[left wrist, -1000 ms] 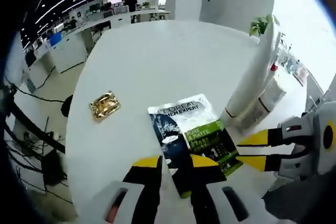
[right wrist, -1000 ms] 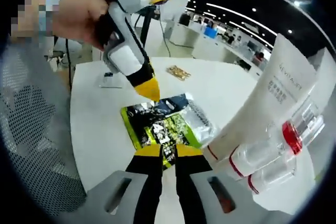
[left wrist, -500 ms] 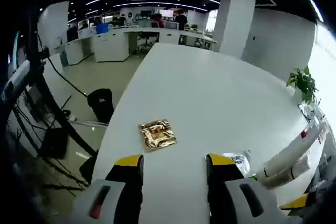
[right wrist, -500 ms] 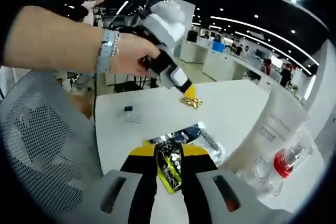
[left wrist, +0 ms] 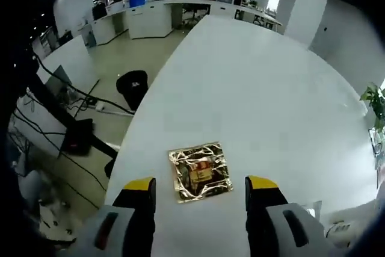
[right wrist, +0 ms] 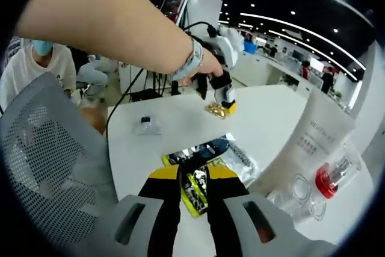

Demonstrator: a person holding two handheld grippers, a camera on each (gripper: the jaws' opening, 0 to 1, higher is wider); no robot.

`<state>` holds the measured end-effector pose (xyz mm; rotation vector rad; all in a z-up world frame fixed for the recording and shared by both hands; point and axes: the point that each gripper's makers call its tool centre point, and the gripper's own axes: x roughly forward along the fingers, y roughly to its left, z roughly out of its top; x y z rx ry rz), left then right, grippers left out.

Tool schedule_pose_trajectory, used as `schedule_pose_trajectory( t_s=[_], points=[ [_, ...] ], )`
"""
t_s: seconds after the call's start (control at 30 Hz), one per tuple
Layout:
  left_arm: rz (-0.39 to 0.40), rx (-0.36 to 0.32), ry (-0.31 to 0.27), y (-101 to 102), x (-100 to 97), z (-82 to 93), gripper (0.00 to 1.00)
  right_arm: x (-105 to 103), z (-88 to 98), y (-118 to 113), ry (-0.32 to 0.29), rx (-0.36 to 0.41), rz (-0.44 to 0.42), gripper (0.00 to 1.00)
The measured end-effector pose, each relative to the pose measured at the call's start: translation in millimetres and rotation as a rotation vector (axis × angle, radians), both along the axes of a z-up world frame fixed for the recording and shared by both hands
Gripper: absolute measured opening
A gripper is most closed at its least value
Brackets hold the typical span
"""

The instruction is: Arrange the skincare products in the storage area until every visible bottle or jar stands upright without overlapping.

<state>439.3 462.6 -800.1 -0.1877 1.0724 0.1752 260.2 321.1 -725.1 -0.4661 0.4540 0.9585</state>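
A gold foil sachet (left wrist: 200,173) lies flat on the white table (left wrist: 258,88), low in the left gripper view, near the table's left edge. The left gripper (left wrist: 201,186) stands wide, its yellow-tipped jaws either side of the sachet without touching it. In the right gripper view the same sachet is a small gold patch (right wrist: 218,109) at upper centre, with the left gripper (right wrist: 227,108) right over it, held by a hand (right wrist: 204,67) wearing a bracelet.

A dark and green pouch (right wrist: 207,164) lies on the table at lower centre of the right gripper view. The right gripper (right wrist: 194,179) is closed down on its near edge, the jaws narrow with the pouch pinched between them.

At the right of that view a tall white tube (right wrist: 316,142) leans, and beside it lower right is a clear bottle (right wrist: 310,188) with a red cap; whether they stand or lie I cannot tell. A small dark-capped item (right wrist: 146,123) sits on the table at left centre. A grey mesh chair back (right wrist: 54,148) takes the lower left. In the left gripper view, the floor at left holds cables (left wrist: 72,97) and a black bin (left wrist: 133,83).
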Motion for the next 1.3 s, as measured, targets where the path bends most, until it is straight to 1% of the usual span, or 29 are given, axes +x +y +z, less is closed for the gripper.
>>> schedule_pose_trajectory(
  t_s=[0.07,0.1,0.13,0.17,0.23,0.27,0.33,0.43,0.53,0.6,0.63,0.73,0.77,0.8,0.83,0.9,0.93,0.97,1.0,1.03,1.07,1.1,1.13,1.2,1.23,1.27,1.3],
  points=[
    [0.006,0.008,0.023,-1,-0.2,-5.6,0.62,0,-0.9,-1,0.002,-0.005,-0.001,0.14],
    [0.021,0.011,0.055,-1,-4.5,-8.8,0.61,0,-1.2,-1,0.001,-0.008,-0.003,0.14],
    [-0.014,0.05,0.022,4,2.3,-6.1,0.61,1,-1.3,-2,-0.001,-0.011,-0.004,0.14],
    [0.019,0.031,0.019,4,3.8,-5.8,0.61,2,-1.4,-3,-0.004,-0.014,-0.006,0.14],
    [0.01,0.033,0.012,5,4.3,-5.1,0.59,4,-2.1,-4,0.002,-0.016,-0.01,0.13],
    [0.002,0.037,0.005,4,3.7,-4.1,0.55,4,-2.5,-4,0.007,-0.015,-0.012,0.13],
    [0.002,0.037,-0.002,4,1.9,-1.6,0.4,4,-2.6,-4,0.009,-0.015,-0.013,0.13],
    [-0.014,0.041,-0.016,5,0.4,-0.2,0.41,4,-2.5,-3,0.003,-0.018,-0.009,0.13],
    [-0.023,0.041,-0.016,7,-3.1,-0.5,0.4,3,-1.8,-2,0.001,-0.016,-0.001,0.13],
    [-0.041,0.051,-0.005,9,-8.2,0.9,0.4,3,-0.4,-1,-0.003,-0.012,0.001,0.13],
    [-0.054,0.045,-0.014,8,-11.1,3.9,0.4,3,0.4,-1,-0.004,-0.009,0.002,0.13],
    [-0.05,-0.016,-0.1,4,-8.0,18.2,0.4,4,4.7,0,-0.01,0.008,0.004,0.13],
    [-0.051,-0.051,-0.129,0,-11.0,26.3,0.4,4,7.9,0,-0.01,0.025,0.002,0.13],
    [-0.053,-0.07,-0.143,-2,-14.0,32.0,0.4,5,10.1,0,-0.01,0.036,0.001,0.13],
    [-0.065,-0.084,-0.176,-6,-19.1,42.4,0.4,6,13.8,1,-0.009,0.058,-0.005,0.13],
    [-0.098,-0.086,-0.229,-10,-26.6,58.6,0.4,9,21.5,2,-0.01,0.1,-0.019,0.13],
    [-0.118,-0.082,-0.268,-13,-35.0,70.5,0.4,11,28.6,2,-0.01,0.139,-0.032,0.13],
    [-0.139,-0.081,-0.28,-15,-41.5,76.1,0.4,13,33.1,2,-0.009,0.163,-0.04,0.13],
    [-0.146,-0.081,-0.29,-16,-49.8,82.1,0.4,16,41.0,1,-0.007,0.21,-0.054,0.13],
    [-0.158,-0.077,-0.326,-18,-59.0,92.3,0.4,18,46.4,0,-0.008,0.238,-0.065,0.13],
    [-0.169,-0.08,-0.348,-20,-66.1,99.3,0.4,22,54.9,-3,-0.004,0.285,-0.09,0.13],
    [-0.161,-0.088,-0.381,-22,-72.8,107.3,0.4,25,60.9,-4,0.002,0.321,-0.103,0.13],
    [-0.17,-0.1,-0.415,-27,-82.7,116.9,0.4,27,66.7,-5,0.011,0.36,-0.115,0.13],
    [-0.178,-0.116,-0.455,-34,-97.0,128.3,0.4,30,77.4,-7,0.046,0.439,-0.136,0.13],
    [-0.196,-0.131,-0.49,-41,-107.5,135.9,0.4,32,83.9,-9,0.08,0.491,-0.149,0.13],
    [-0.21,-0.139,-0.516,-46,-113.7,141.2,0.4,32,89.1,-10,0.101,0.53,-0.153,0.13],
    [-0.232,-0.153,-0.552,-55,-122.9,147.4,0.4,32,97.0,-9,0.139,0.589,-0.148,0.13]
  ],
)
